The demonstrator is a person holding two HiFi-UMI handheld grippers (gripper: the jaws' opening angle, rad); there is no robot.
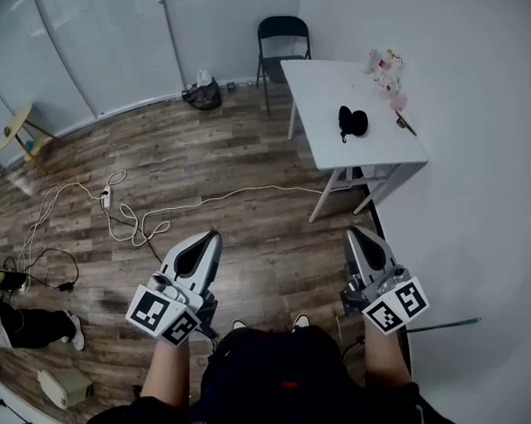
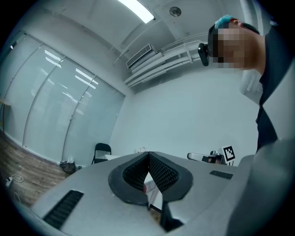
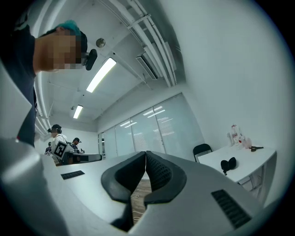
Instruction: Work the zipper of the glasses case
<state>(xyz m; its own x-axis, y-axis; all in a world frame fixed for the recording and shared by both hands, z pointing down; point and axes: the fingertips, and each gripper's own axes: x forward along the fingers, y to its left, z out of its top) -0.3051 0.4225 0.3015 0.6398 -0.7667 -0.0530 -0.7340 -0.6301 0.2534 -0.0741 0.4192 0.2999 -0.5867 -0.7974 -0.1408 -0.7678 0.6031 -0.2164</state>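
Left tool (image 1: 216, 237) and right tool (image 1: 352, 233) hang closed, empty, far from the glasses case (image 1: 353, 121) lying mid bench (image 1: 317, 90); arriving shut, they might shove it.

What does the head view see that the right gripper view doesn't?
Only the head view shows the person's shoes and a dark bag by the far wall. Only the right gripper view shows the ceiling lights and two people far off. Both show the white table, the black glasses case lying on it, the black chair and the right tongs, shut with nothing in them.
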